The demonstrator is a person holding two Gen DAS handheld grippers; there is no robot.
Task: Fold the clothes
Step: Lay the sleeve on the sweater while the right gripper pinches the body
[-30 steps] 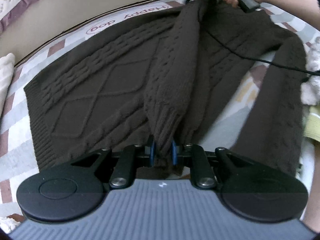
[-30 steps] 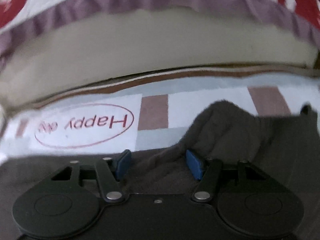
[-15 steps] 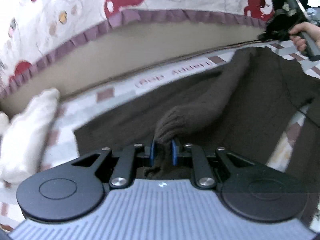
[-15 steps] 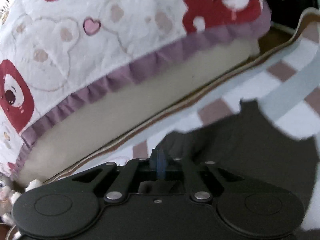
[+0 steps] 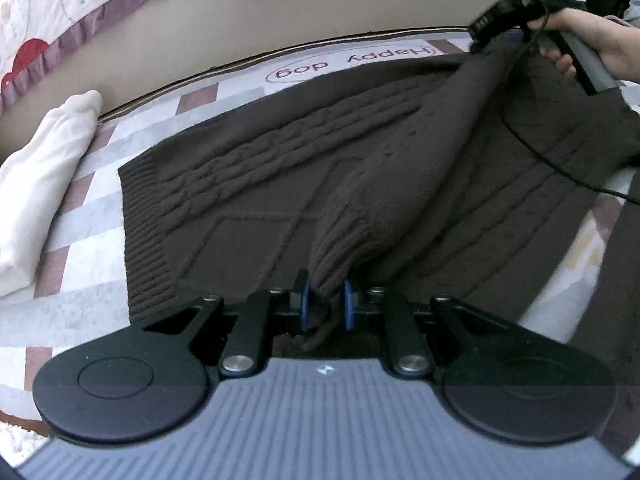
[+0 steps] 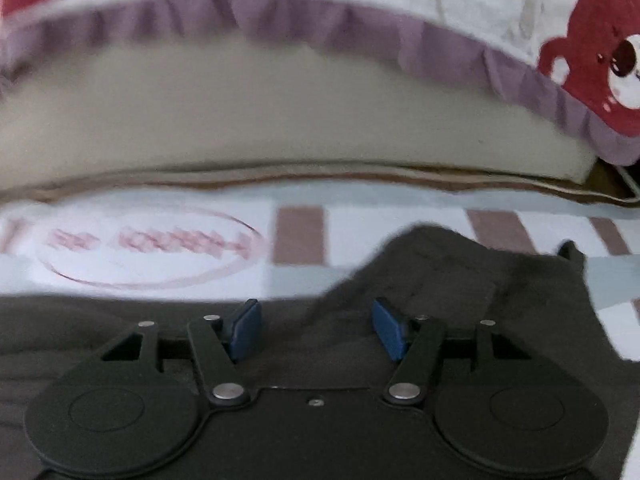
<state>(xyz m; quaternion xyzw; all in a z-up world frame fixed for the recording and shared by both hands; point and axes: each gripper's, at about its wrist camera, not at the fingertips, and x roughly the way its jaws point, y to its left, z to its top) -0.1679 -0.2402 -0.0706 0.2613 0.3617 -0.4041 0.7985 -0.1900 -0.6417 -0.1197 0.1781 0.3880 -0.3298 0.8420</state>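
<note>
Left claw (image 5: 325,300) clamps the sweater (image 5: 248,200) cuff, drawing the sleeve across; right claw (image 6: 316,328), just opened, stands apart, empty, above the shoulder.

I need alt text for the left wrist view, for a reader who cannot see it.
The left gripper pinches the ribbed cuff of a dark brown cable-knit sweater spread on a checked sheet. At top right, a hand holds the right gripper at the sweater's far edge; a white cloth lies at left.

Soft even indoor light, fisheye-bent edges, right wrist view motion-blurred
</note>
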